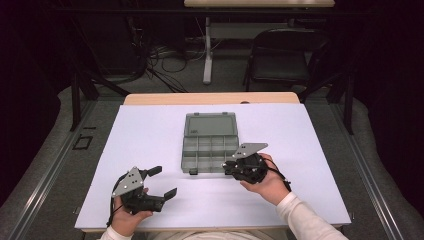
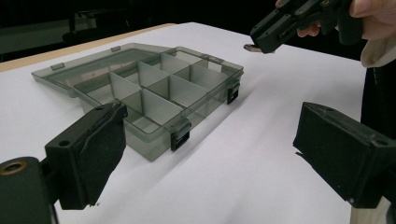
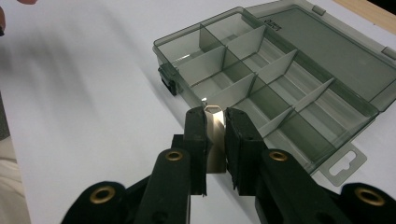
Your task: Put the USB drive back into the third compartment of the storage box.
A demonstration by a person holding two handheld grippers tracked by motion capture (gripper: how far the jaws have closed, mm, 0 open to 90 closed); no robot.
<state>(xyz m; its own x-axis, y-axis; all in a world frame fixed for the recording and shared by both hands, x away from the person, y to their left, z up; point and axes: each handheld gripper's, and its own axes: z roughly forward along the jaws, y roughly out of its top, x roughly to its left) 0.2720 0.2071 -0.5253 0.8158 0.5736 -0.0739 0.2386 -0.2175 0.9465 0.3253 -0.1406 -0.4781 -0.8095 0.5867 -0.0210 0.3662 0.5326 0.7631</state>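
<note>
I see a white table top (image 1: 150, 150) with a bare wooden strip (image 1: 210, 98) along its far edge. Beyond it I note 1 black folding chair (image 1: 282, 57) on the grey floor (image 1: 50, 165), a tangle of cables (image 1: 160, 62), and the white leg of a second table (image 1: 207, 50).

Left hand-held gripper (image 1: 163, 181) rests with jaws spread wide; right hand-held gripper (image 1: 231, 166) clamped together.

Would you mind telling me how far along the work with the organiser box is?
Done: the box lies open, its compartments looking empty. In hand: the right claw grips a small metal piece at the box's near edge. Left: placing it, probably; the left claw waits open.
</note>
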